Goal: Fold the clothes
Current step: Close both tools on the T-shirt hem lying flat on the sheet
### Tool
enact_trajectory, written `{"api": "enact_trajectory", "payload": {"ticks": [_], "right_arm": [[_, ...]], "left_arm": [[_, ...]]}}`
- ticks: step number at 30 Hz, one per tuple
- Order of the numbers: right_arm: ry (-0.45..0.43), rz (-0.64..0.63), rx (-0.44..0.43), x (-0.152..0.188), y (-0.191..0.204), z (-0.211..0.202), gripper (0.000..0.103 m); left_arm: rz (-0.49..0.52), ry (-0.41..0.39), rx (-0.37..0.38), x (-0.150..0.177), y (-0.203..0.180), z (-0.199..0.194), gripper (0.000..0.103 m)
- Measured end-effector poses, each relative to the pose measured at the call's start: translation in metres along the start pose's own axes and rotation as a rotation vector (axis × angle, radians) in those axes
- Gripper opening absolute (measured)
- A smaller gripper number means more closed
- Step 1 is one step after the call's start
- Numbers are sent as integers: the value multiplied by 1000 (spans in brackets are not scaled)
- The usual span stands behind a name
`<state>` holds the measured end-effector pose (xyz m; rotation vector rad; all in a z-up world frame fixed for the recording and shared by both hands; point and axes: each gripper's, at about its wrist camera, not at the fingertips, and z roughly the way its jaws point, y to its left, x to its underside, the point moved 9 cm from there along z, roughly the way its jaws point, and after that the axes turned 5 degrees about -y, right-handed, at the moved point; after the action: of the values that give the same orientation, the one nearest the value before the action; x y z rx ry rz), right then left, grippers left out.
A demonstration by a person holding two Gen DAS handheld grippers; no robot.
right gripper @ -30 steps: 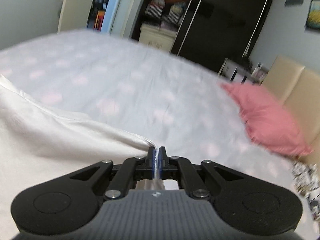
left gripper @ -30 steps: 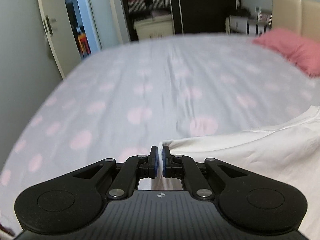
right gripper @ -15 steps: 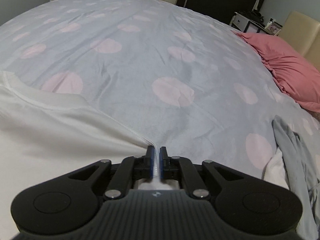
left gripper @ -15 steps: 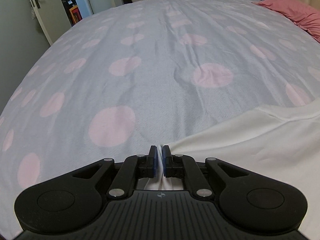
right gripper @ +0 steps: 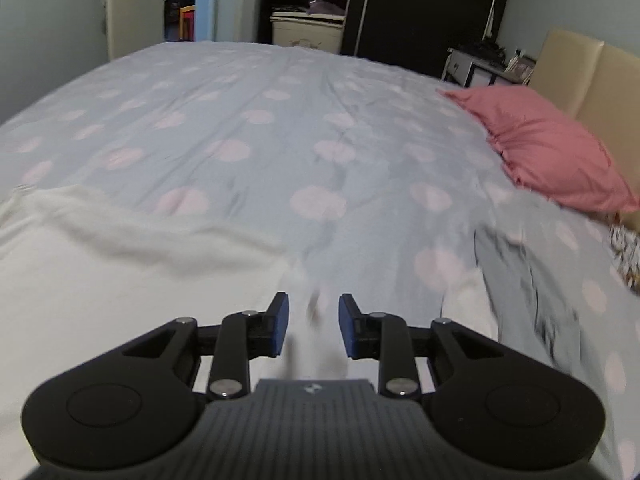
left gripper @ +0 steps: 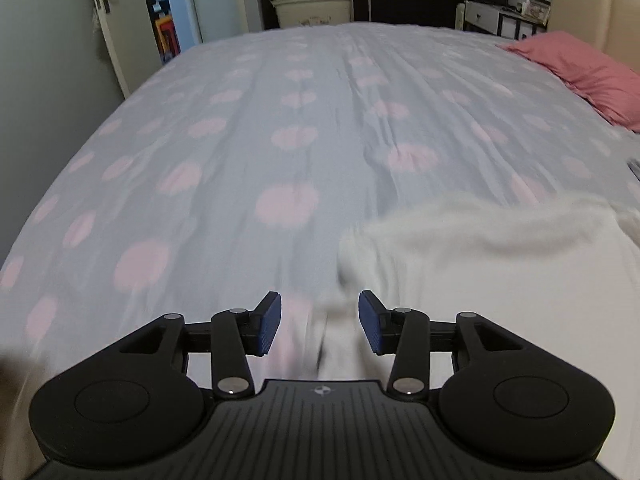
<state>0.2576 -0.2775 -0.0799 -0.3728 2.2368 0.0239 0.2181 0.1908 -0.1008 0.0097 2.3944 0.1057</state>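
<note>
A white garment (left gripper: 500,280) lies on the bed, blurred by motion, spreading right from my left gripper (left gripper: 319,326). That gripper is open, its blue pads apart, with a corner of the white cloth loose between them. In the right wrist view the same white garment (right gripper: 120,280) spreads to the left. My right gripper (right gripper: 313,326) is open too, a white corner lying loose between its pads. A grey garment (right gripper: 532,292) lies crumpled to its right.
The bed has a pale grey cover with pink dots (left gripper: 288,160). A pink pillow (right gripper: 548,148) rests by the beige headboard (right gripper: 580,68). Beyond the bed stand a dark wardrobe (right gripper: 420,12), a white storage box (right gripper: 306,34) and an open door (left gripper: 116,32).
Both grippers have opened and let go of the white garment's corners. The garment has dropped onto the bed. Both cameras have tilted back up toward the room.
</note>
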Motion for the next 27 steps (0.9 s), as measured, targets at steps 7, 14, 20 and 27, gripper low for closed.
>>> {"api": "enact_trajectory", "payload": {"ticks": [7,14,20,27], "right_arm": [[116,-10,-121,79,27,-79,23],[234,-23,-181,164,39,-133,23],[336,-35,-212,220,46,-150,23],[445,-3,-282,259,51,-161,23]], "left_arm": [[24,72,96,79,-1,-66,41],[71,158,186,156,-3,-109,41],[92,249,231,211,-11,-126,41],[197,348,267,254,-33,-134,40]]}}
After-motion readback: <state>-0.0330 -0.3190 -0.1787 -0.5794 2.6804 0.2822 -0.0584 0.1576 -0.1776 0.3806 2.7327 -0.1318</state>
